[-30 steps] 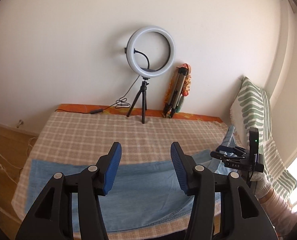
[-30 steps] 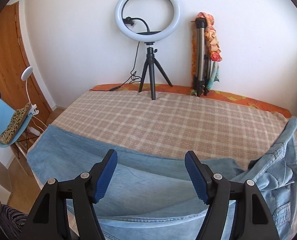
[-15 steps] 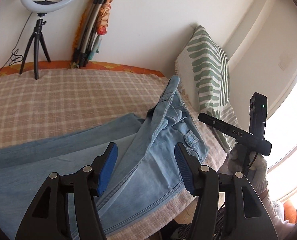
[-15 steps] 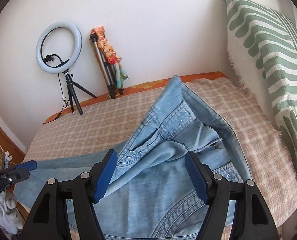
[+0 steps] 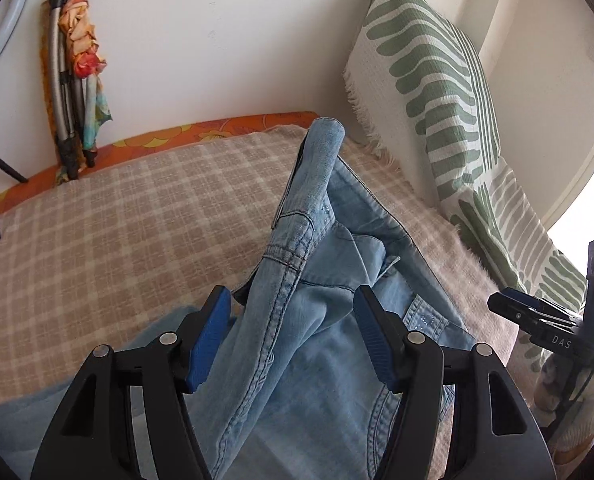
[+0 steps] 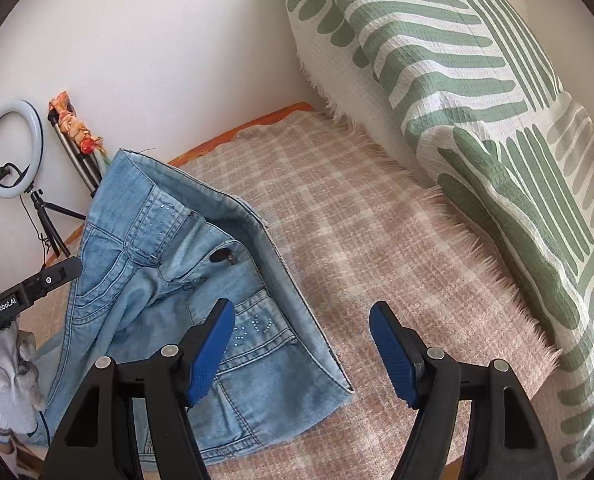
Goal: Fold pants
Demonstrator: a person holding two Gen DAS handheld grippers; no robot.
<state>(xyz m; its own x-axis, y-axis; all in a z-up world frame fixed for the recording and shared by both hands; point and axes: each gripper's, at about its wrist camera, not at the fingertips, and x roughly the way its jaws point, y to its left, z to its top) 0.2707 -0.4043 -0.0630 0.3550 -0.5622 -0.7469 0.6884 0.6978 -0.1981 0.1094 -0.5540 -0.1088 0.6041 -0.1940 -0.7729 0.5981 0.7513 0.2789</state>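
Light blue jeans (image 5: 317, 240) lie on the checked blanket, their waist end crumpled and partly raised, the legs running off to the left. My left gripper (image 5: 291, 296) hovers above the bunched waist with its jaws opening; denim shows between the blue pads but they do not touch it. In the right wrist view the jeans (image 6: 169, 272) show a back pocket and a button. My right gripper (image 6: 301, 308) stands open over the waistband's edge and bare blanket, holding nothing. The other tool's black body (image 5: 553, 332) appears at the right.
A beige checked blanket (image 6: 377, 220) covers the bed. A large green-striped pillow (image 6: 477, 100) leans against the wall at the right. A ring light on a tripod (image 6: 11, 148) and a folded stand wrapped in a scarf (image 5: 77, 80) are at the back. A gloved hand (image 6: 1, 380) holds the left tool.
Both views have swung from the ring light and the jeans' legs to the waist end by the pillow, and come lower. The left jaws stand wider than before.
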